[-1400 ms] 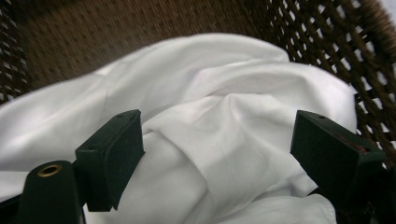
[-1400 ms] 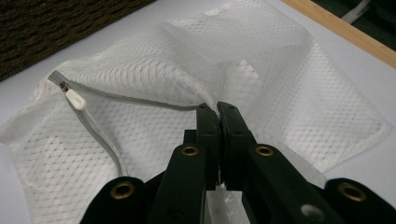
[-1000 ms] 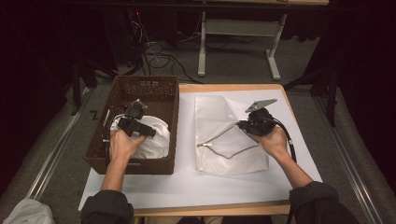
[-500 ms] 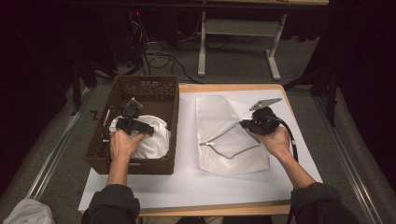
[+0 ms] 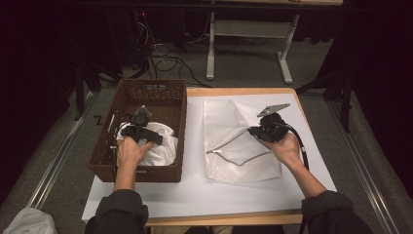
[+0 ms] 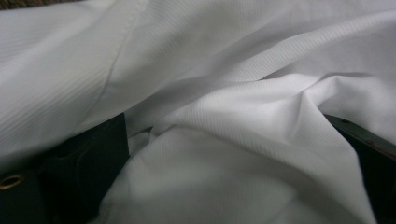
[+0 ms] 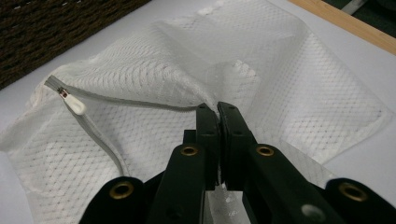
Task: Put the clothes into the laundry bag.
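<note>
Fingers first: in the high view the right gripper (image 5: 252, 131) has its jaws pinched together on the upper edge of the white mesh zip-up laundry bag (image 5: 238, 141), holding that edge up so the mouth gapes. The bag lies flat on the white sheet covering the wooden table (image 5: 204, 190), just right of the dark brown woven rectangular basket (image 5: 168, 95). The left gripper (image 5: 146, 139) is down inside the basket, on the crumpled white cloth (image 5: 163, 146) piled at its near end; the far half of the basket shows bare wicker floor. Can't tell from up here how the left jaws stand.

Left gripper view: the white cloth (image 6: 224, 140) is right up against the lens, finely ribbed fabric in soft folds. The two black jaws sit wide apart at the lower corners with a fold of cloth bulging between them, so they're spread and not clamped.

Right gripper view: jaws squeezed tight on the bag's (image 7: 140, 84) zipper edge. Diamond-pattern netting, see-through, with a grey zipper tape curving left to a white zipper pull (image 7: 74, 105). The basket's (image 7: 56, 32) wall sits just beyond the bag's far corner.
</note>
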Demonstrator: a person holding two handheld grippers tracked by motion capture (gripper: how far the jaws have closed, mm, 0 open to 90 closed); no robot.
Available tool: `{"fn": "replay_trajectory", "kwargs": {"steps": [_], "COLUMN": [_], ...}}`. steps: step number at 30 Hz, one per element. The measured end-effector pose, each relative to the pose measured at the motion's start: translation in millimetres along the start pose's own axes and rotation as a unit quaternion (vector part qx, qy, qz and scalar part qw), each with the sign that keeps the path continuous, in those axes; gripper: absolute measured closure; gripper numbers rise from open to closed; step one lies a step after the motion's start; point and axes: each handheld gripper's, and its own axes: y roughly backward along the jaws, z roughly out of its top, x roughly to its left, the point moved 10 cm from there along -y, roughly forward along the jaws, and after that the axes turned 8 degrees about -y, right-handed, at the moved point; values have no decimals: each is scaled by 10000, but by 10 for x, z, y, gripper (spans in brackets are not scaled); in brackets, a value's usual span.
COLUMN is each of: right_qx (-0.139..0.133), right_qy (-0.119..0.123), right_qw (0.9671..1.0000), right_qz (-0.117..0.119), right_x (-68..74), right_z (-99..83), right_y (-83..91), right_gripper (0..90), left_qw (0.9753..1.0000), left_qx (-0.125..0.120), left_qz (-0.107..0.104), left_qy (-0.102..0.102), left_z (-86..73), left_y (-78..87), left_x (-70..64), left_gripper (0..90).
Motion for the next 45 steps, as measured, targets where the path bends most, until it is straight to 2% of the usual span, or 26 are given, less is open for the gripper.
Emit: {"fn": "replay_trajectory", "kwargs": {"steps": [6, 8, 13, 17, 20, 28, 36, 39, 43, 45], "right_qx": [-41, -57, -59, -101, -89, -38, 27, 17, 21, 11], "right_qy": [-30, -107, -79, -67, -117, -61, 13, -1, -27, -28], "right_qw": [10000, 9999, 9999, 9999, 9999, 10000, 10000, 9999, 9999, 10000], "right_qz": [24, 69, 65, 59, 43, 28, 82, 99, 95, 93], "right_x": [-17, -21, -11, -17, -40, -23, 18, 10, 0, -5], "right_z": [-12, -16, -36, -32, -40, -41, -59, -47, -50, -48], "right_y": [-15, -28, -24, 10, 24, 21, -55, -49, -53, -42], "right_gripper": [886, 886, 886, 885, 885, 885, 883, 883, 882, 881], "left_qw": [9995, 9990, 9979, 9978, 9974, 9967, 9957, 9956, 9952, 9944], "left_qx": [231, 315, 410, 449, 482, 537, 627, 638, 669, 660], "left_qz": [74, 164, 323, 311, 304, 302, 442, 431, 391, 418], "left_qy": [-187, -260, -391, -381, -436, -534, -527, -537, -595, -708], "left_z": [-45, -59, -77, -82, -94, -114, -110, -110, -111, -108], "left_y": [-69, -95, -130, -155, -169, -201, -214, -215, -212, -200], "left_x": [-31, -38, -55, -52, -63, -97, -101, -102, -107, -142], "left_gripper": [2, 2, 1, 1, 2, 4, 6, 6, 11, 35]}}
